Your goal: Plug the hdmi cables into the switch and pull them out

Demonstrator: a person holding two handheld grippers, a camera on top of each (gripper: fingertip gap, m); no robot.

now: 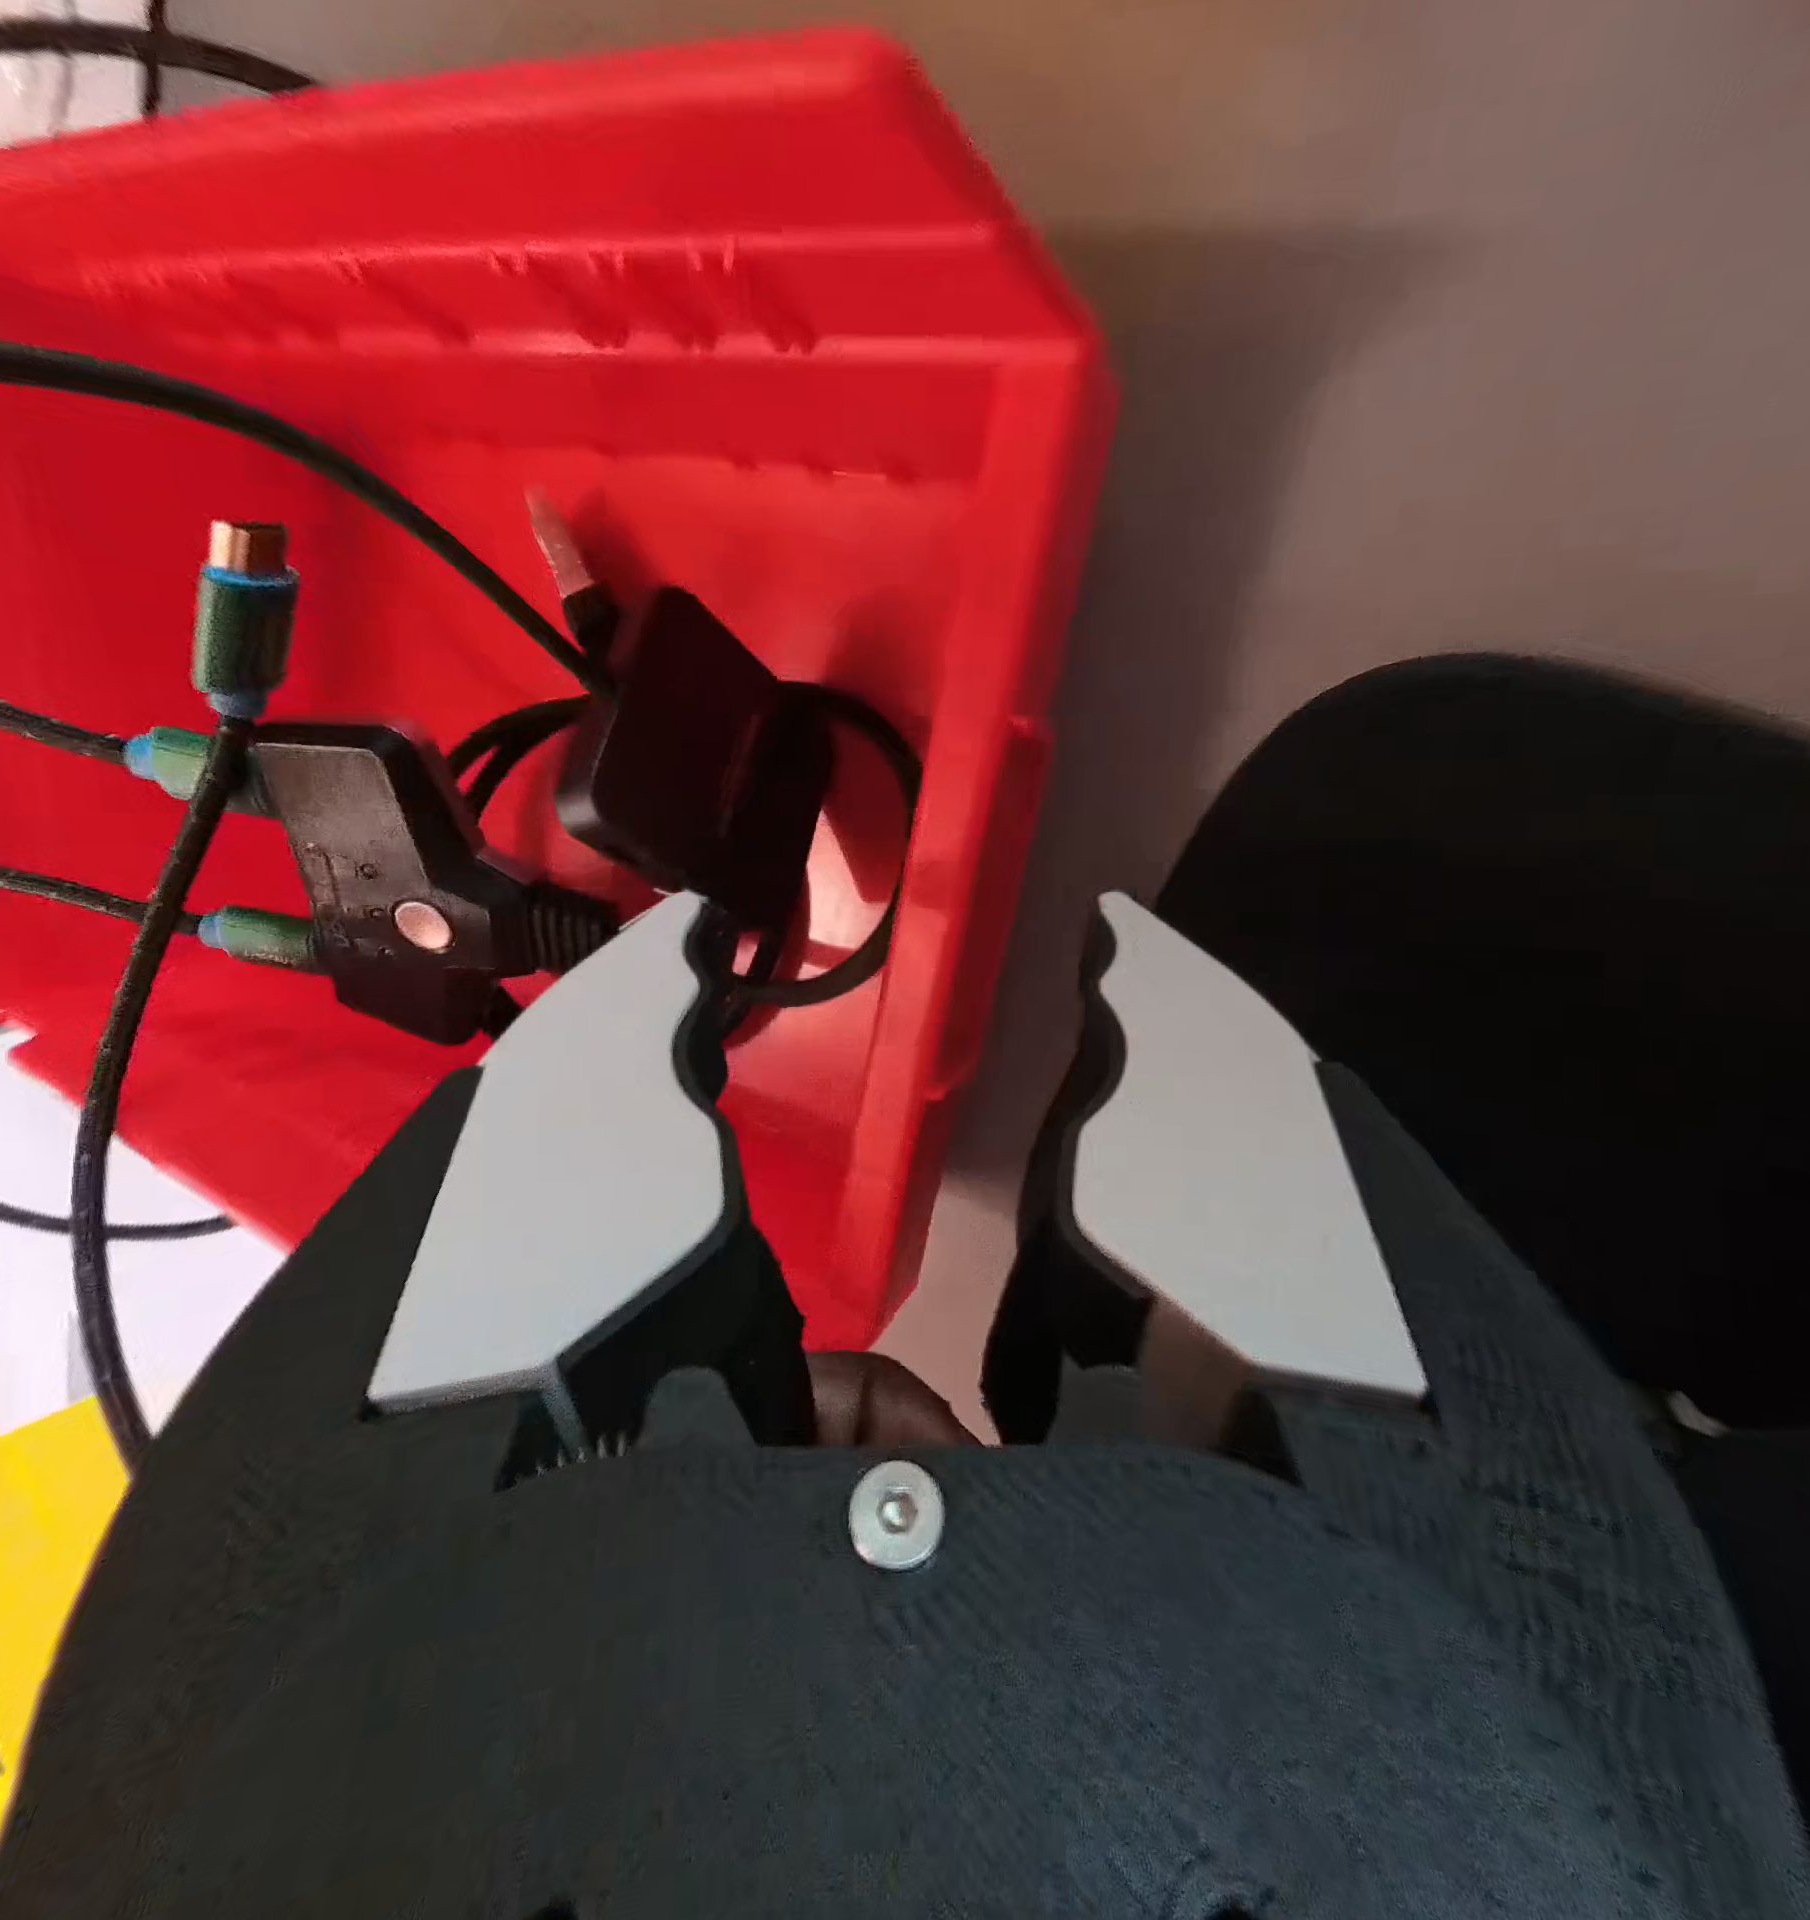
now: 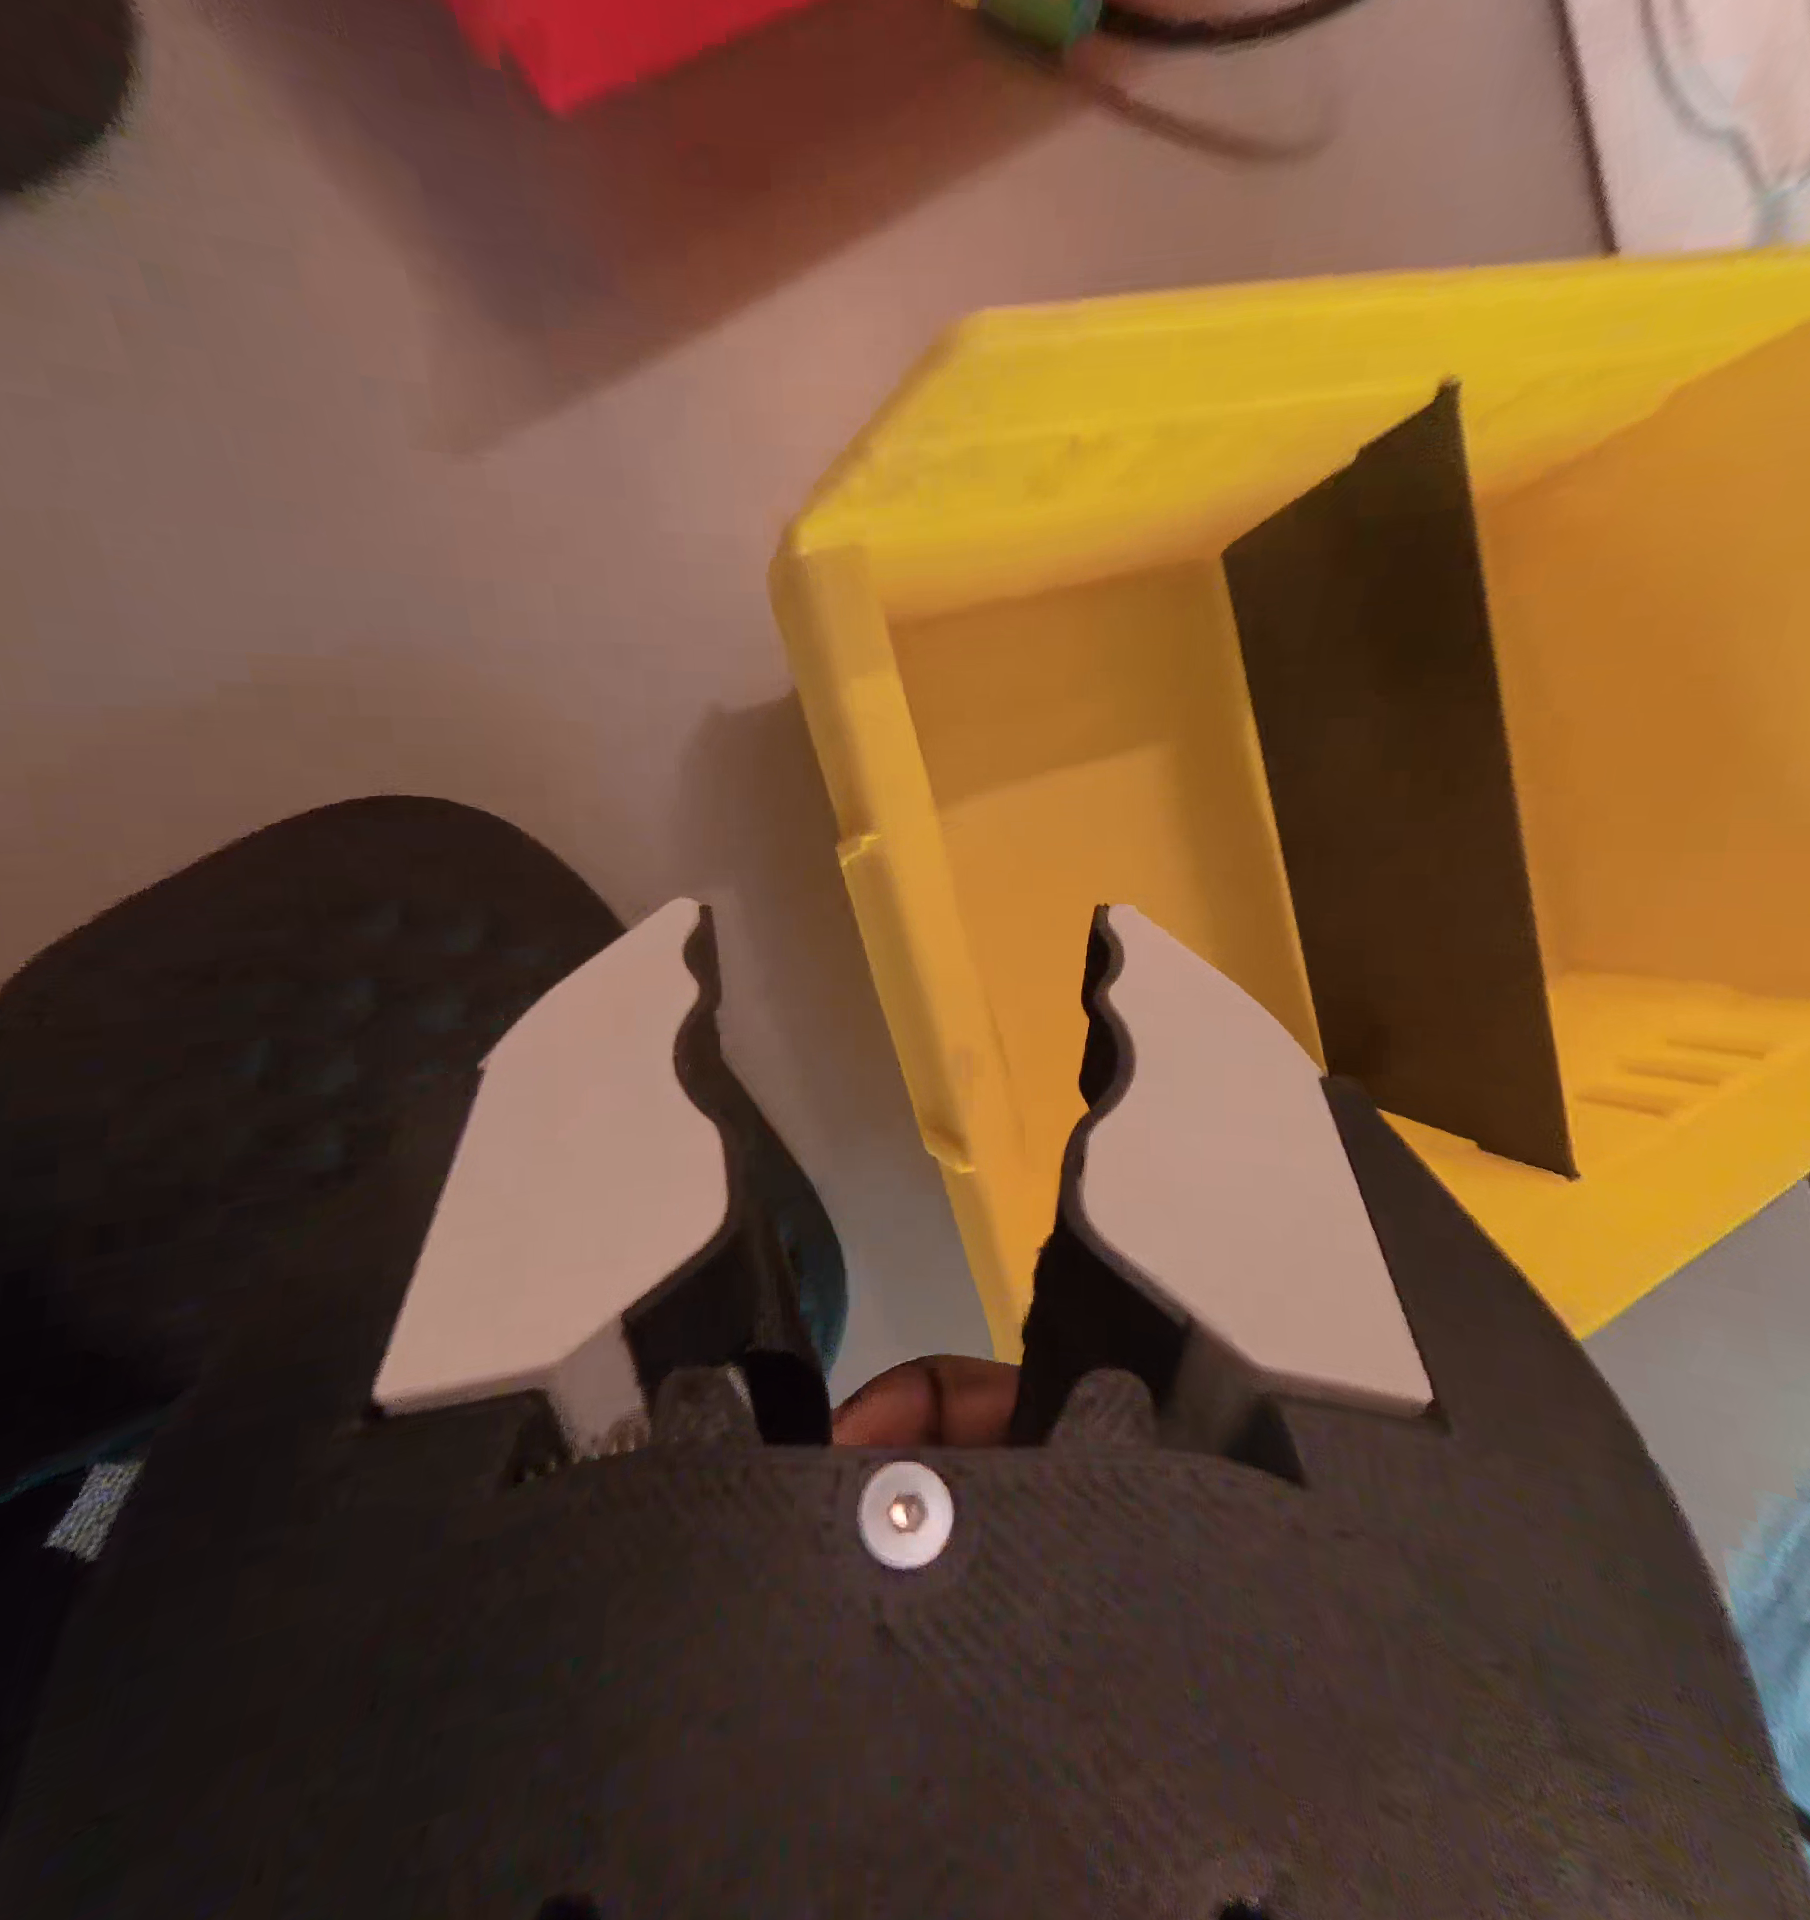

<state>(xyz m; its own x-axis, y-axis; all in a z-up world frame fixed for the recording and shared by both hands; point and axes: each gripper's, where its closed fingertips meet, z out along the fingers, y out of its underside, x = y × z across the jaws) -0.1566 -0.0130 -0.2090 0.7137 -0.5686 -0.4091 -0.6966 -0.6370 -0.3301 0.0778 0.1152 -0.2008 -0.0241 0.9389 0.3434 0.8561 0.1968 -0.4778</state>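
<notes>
- My left tongs (image 1: 896,920) are well open and hold nothing; the left fingertip (image 1: 672,925) overlaps the loop of black cable at the near right corner of the red bin (image 1: 672,343), but I cannot tell if it really touches it.
- My right tongs (image 2: 901,925) are also well open and empty; they hang over the near left corner of the yellow bin (image 2: 1140,436), and I cannot tell if they touch its wall.
- The yellow bin has a black divider (image 2: 1389,790) standing in it, and the parts I can see hold nothing else.
- Just beyond the left tongs, inside the red bin, lies the switch (image 1: 371,883), a black forked body with a grey face and a round button.
- Two hdmi cables with green plugs (image 1: 257,935) seem to sit in the left side of the switch, so I judge this part of the plugging as done.
- A third green plug (image 1: 244,634) with a copper tip points up, free, just above the switch; it is in no port.
- A black square box (image 1: 703,758) with a loose metal connector lies beside the switch, toward the right wall.
- By my judgement, the pulling out is left to do, and neither tongs have a grip on anything yet.
- The tabletop (image 2: 309,520) around both bins is plain beige.
</notes>
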